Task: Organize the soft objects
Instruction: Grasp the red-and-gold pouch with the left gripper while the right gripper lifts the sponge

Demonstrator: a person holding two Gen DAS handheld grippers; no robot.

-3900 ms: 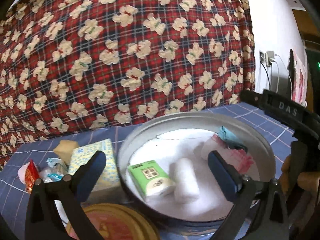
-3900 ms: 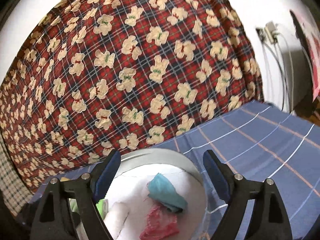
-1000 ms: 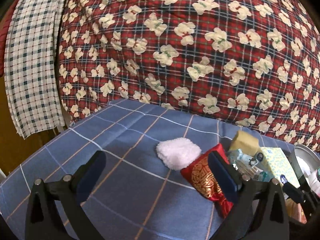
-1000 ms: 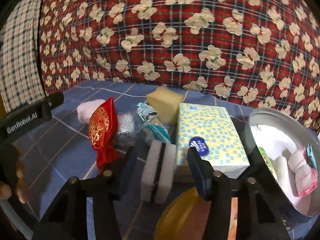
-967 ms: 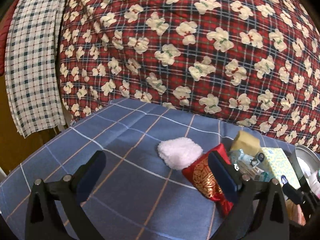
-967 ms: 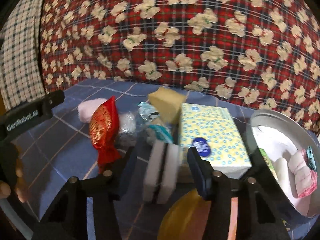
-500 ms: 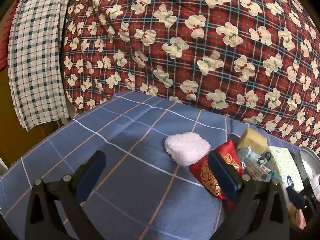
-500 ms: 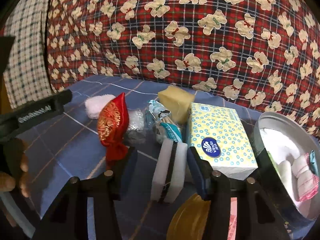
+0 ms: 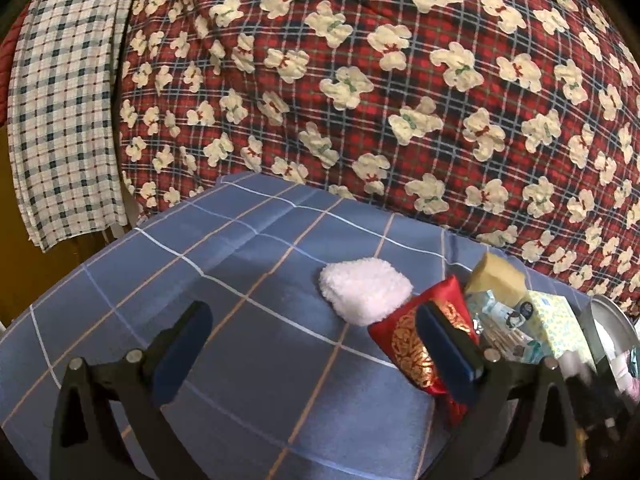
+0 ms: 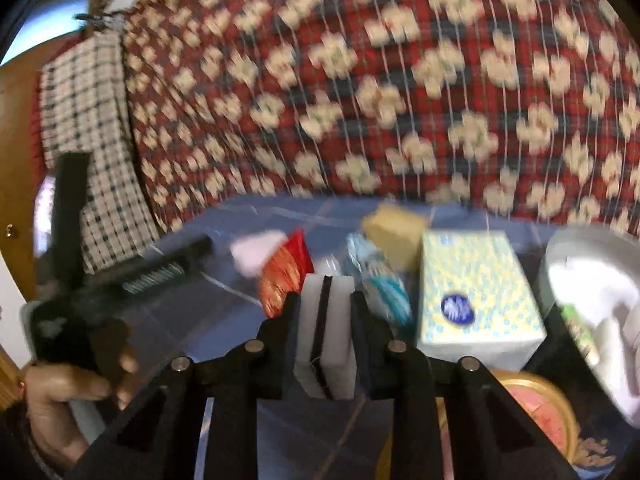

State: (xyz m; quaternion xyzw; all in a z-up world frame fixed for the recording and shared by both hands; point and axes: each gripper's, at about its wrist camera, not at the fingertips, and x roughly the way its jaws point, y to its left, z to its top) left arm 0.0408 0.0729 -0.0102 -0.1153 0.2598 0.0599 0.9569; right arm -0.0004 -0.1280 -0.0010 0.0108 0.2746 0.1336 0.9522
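Observation:
My right gripper (image 10: 326, 322) is shut on a white sponge with a black middle layer (image 10: 326, 344) and holds it above the blue checked cloth. The view is blurred by motion. Behind it lie a red gold-printed pouch (image 10: 284, 272), a pale fluffy pad (image 10: 256, 254), a yellow sponge (image 10: 394, 226) and a yellow tissue pack (image 10: 476, 288). My left gripper (image 9: 316, 344) is open and empty above the cloth. The fluffy pad (image 9: 364, 290) lies just beyond its right finger, and the red pouch (image 9: 416, 344) is partly hidden behind that finger.
A round metal basin (image 10: 592, 248) with a white lining holds soft items at the right. A round tin lid (image 10: 536, 412) lies at the lower right. A red bear-print quilt (image 9: 400, 80) rises behind the cloth. A checked towel (image 9: 60, 100) hangs at the left.
My right gripper has shut on the white sponge and lifted it. My left gripper has drifted slightly, staying open.

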